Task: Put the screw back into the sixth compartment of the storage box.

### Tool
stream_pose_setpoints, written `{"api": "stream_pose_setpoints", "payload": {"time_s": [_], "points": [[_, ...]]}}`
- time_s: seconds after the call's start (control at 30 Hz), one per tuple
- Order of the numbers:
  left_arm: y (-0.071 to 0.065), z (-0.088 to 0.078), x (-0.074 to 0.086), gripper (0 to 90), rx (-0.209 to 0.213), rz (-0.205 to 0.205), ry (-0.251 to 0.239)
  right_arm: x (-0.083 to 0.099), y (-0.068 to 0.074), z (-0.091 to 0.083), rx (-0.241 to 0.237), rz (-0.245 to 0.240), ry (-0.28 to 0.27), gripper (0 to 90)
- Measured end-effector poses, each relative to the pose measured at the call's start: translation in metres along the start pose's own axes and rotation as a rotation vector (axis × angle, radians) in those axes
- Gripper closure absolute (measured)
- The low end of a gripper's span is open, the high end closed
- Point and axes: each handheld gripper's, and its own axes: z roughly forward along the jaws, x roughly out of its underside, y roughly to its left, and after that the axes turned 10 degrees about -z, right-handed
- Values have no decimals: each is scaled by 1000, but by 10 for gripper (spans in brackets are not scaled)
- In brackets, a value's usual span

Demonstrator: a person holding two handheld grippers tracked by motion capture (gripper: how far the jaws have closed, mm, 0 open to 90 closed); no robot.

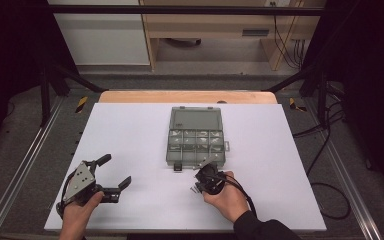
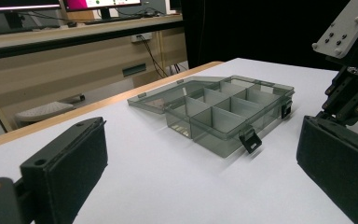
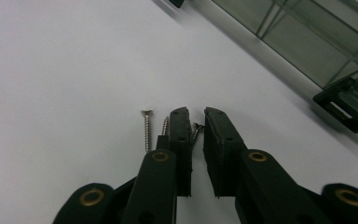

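I have the right gripper (image 3: 196, 116) tipped down onto the white surface (image 1: 130, 135), just short of the near edge of the compartment box (image 1: 196, 140). Its fingers (image 3: 180, 135) are drawn nearly together with a dark screw (image 3: 196, 130) standing in the narrow gap between them; whether the pads actually press on it I cannot tell. Two more screws lie just to the side: a bright screw (image 3: 146, 130) a little apart and a short screw (image 3: 165, 125) right against the outer face of one finger.

The box sits open near the middle of the surface, lid laid flat behind it, its two black latches (image 2: 250, 140) hanging off the near wall, close to my right hand (image 1: 227, 200).

My left gripper (image 1: 111, 172) rests well apart, near the front left corner, fingers (image 2: 70, 172) spread wide, nothing between them. Broad bare white lies between the two grippers and on both flanks of the box.

Beyond the far edge I see a strip of wooden board (image 1: 187, 96), grey floor and wooden furniture (image 1: 215, 25).
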Motion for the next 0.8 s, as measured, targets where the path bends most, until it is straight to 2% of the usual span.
{"api": "stream_pose_setpoints", "payload": {"time_s": [0.17, 0.33, 0.43, 0.47, 0.63, 0.77, 0.8], "points": [[0, 0, 0, 17, 0, 2, 5, 1, -1, 0, -5, -1, -4, 872], [0, 0, 0, 17, 0, 2, 6, 1, -2, 0, -6, -8, -7, 877], [0, 0, 0, 17, 2, 3, 7, 1, -3, -1, -10, 7, -12, 877], [0, 0, 0, 17, 1, 2, 7, 1, -4, -2, -10, -9, -17, 877], [-1, 0, 0, 17, 1, 5, 9, 0, -5, -8, -12, 7, -37, 877], [-1, 0, 0, 17, 1, 5, 9, -2, -6, -16, -7, -26, -61, 877], [-1, 0, 0, 17, 3, 5, 9, -3, -6, -18, -6, -22, -68, 877]]}}
